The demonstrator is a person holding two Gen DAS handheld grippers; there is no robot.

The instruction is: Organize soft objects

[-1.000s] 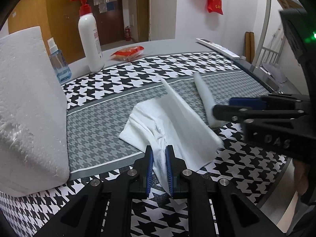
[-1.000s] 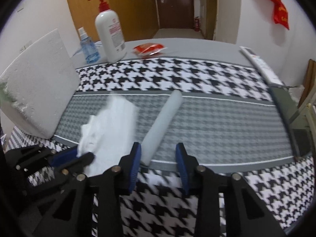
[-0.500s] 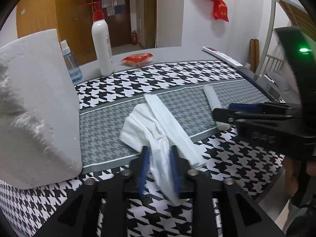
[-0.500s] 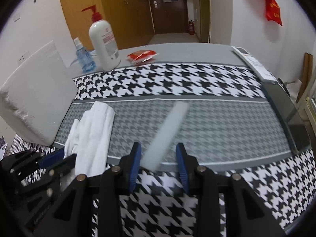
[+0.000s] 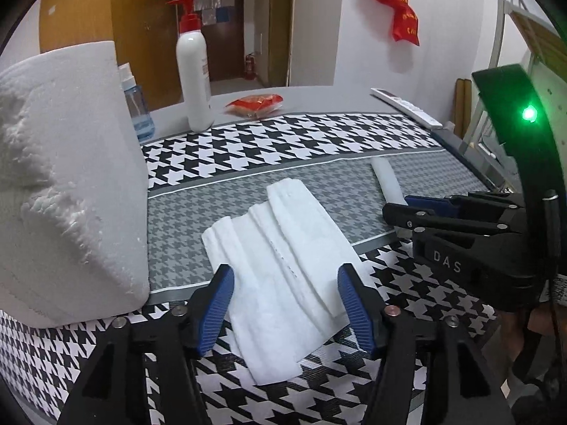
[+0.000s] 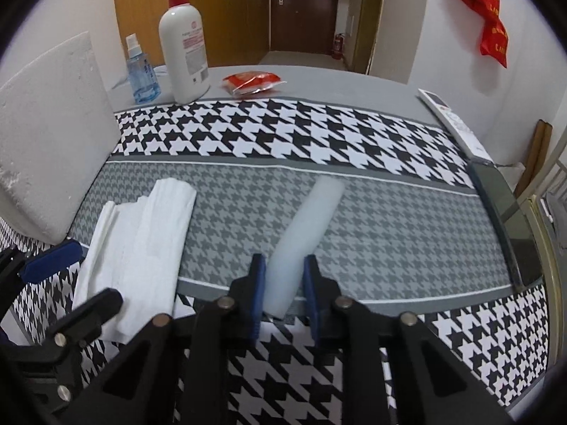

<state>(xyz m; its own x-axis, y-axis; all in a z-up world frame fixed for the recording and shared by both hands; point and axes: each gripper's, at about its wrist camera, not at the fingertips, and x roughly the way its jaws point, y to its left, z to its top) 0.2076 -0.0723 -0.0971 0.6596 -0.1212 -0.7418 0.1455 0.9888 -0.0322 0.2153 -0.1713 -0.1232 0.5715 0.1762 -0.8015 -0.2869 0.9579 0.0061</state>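
A folded white cloth (image 5: 283, 258) lies flat on the houndstooth table cover; it also shows in the right wrist view (image 6: 141, 248). My left gripper (image 5: 285, 304) is open, its blue pads either side of the cloth's near end, not holding it. A white foam roll (image 6: 304, 233) lies to the right of the cloth; its far end shows in the left wrist view (image 5: 386, 180). My right gripper (image 6: 281, 294) is shut on the roll's near end, low over the table.
A big white foam block (image 5: 67, 184) stands at the left. At the back are a pump bottle (image 5: 193, 78), a small blue spray bottle (image 6: 141, 71), a red snack packet (image 6: 253, 81) and a remote (image 6: 450, 117). The table edge runs along the right.
My left gripper has opened and let go of the cloth, which now lies flat. My right gripper has closed on the foam roll, which has swung to point away.
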